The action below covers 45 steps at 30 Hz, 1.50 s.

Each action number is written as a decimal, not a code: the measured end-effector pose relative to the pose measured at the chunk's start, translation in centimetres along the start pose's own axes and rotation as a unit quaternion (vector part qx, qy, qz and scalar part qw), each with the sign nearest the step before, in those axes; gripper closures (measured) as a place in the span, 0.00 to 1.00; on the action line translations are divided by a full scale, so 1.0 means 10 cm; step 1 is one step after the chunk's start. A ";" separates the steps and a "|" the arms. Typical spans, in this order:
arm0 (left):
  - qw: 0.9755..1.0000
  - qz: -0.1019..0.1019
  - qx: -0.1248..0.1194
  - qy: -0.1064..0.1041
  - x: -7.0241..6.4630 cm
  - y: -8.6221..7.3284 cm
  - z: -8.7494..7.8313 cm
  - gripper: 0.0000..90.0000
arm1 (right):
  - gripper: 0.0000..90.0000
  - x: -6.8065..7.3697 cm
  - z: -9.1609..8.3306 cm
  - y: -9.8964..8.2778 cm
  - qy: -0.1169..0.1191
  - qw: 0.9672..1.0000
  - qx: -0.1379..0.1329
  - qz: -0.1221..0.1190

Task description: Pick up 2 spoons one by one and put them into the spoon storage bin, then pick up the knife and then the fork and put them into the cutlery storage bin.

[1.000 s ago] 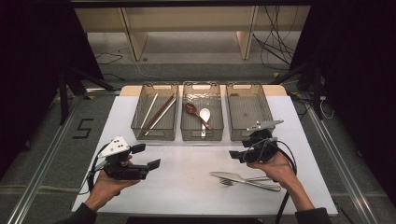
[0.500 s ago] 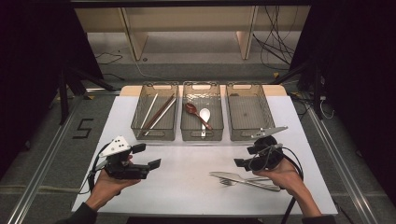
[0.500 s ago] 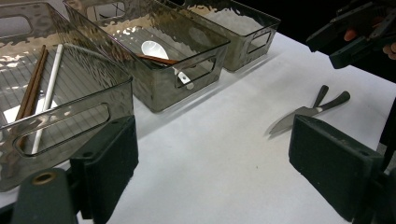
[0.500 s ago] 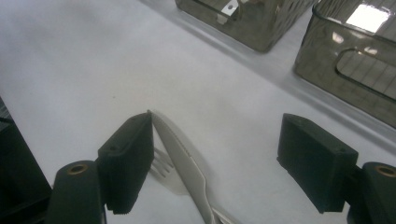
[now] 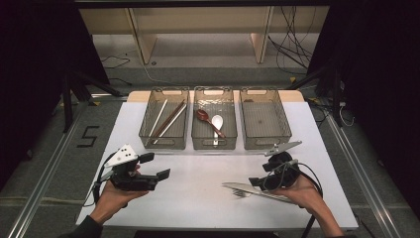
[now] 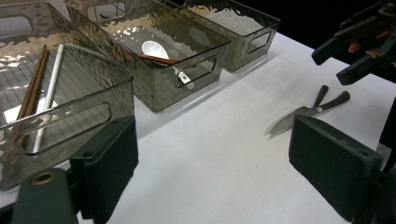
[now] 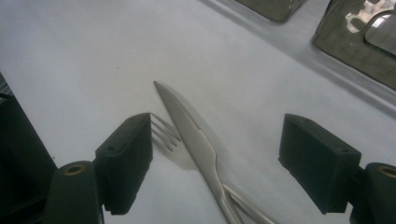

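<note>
Three clear bins sit in a row at the far side of the white tabletop, sorted by type: chopsticks in the left bin, a brown spoon and a white spoon in the middle bin, and the right bin bare, most likely kept for the pieces not yet sorted. Those pieces are a knife and a fork, lying loose on the tabletop near the front right, the knife blade crossing over the fork tines, handles running together toward the person's right hand. Right tongs hang low over the pair with the jaws spread wide, one on each side of the knife and fork, pads clear of the metal; the jaws have just been opening and nothing is gripped. The straddle suits a pick of one piece, though which one is aimed at is hard to call from this angle. Left tongs are held off the tabletop at the front left, pointing toward the bins, jaws wide apart with nothing between them, apparently waiting.
</note>
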State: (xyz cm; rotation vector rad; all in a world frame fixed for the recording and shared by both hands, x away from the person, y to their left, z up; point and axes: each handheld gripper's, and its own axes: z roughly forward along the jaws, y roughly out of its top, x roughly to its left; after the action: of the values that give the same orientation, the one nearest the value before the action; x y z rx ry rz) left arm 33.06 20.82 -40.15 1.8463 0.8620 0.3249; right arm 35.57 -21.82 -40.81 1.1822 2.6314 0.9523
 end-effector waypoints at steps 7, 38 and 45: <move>1.000 0.001 0.000 0.000 0.00 0.00 0.00 0.17 | 0.29 0.03 0.00 -0.06 -0.006 1.000 0.012 -0.006; 1.000 0.009 0.001 -0.001 -0.02 -0.01 -0.01 0.17 | 0.55 0.04 0.15 -0.31 -0.027 0.988 0.143 -0.052; 1.000 0.012 0.004 -0.001 -0.03 -0.01 0.00 0.17 | 0.65 0.01 0.20 -0.35 -0.038 0.983 0.168 -0.057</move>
State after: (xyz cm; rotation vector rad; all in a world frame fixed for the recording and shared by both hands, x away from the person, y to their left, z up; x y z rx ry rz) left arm 32.81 20.63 -40.17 1.8644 0.8417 0.3345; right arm 33.94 -22.48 -44.44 1.0862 2.8360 0.4462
